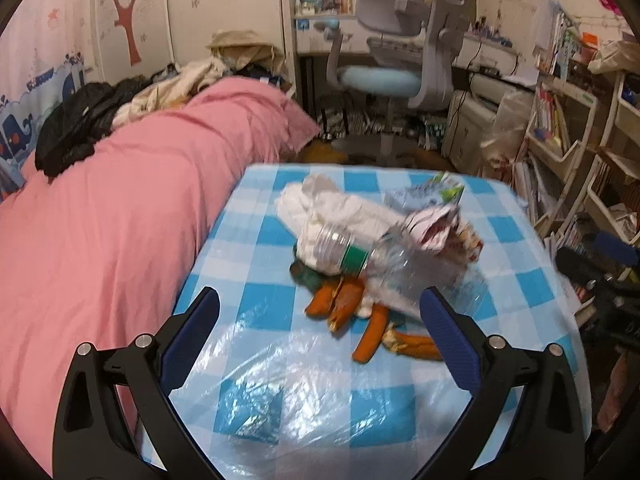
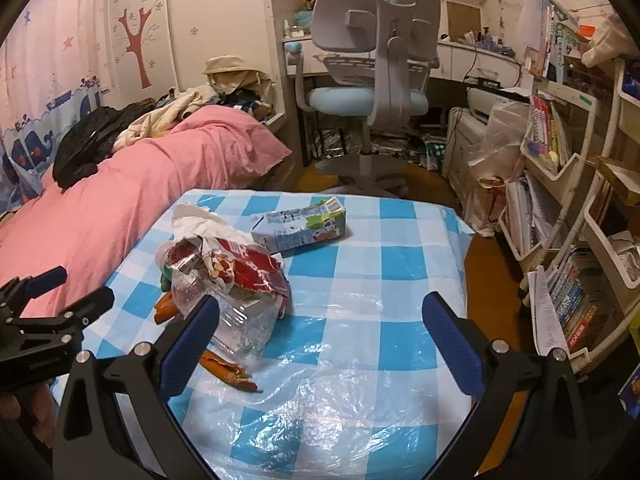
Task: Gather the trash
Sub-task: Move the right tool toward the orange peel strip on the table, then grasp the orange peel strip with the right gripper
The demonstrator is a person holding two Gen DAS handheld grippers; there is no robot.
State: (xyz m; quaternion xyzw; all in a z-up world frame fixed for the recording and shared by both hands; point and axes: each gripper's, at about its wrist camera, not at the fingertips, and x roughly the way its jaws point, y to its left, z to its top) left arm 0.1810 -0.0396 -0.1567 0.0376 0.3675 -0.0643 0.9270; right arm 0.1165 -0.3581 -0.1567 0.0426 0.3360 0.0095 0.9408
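A heap of trash lies on the blue-checked table: a crushed clear plastic bottle with a green label, white crumpled tissue, orange peels, a red snack wrapper and a milk carton. A clear plastic bag lies flat on the near part of the table. My left gripper is open just short of the peels. My right gripper is open, its left finger by the bottle. Neither holds anything.
A bed with a pink cover and piled clothes lies left of the table. A grey-and-blue desk chair stands beyond. Bookshelves crowd the right side. My left gripper shows at the right wrist view's left edge.
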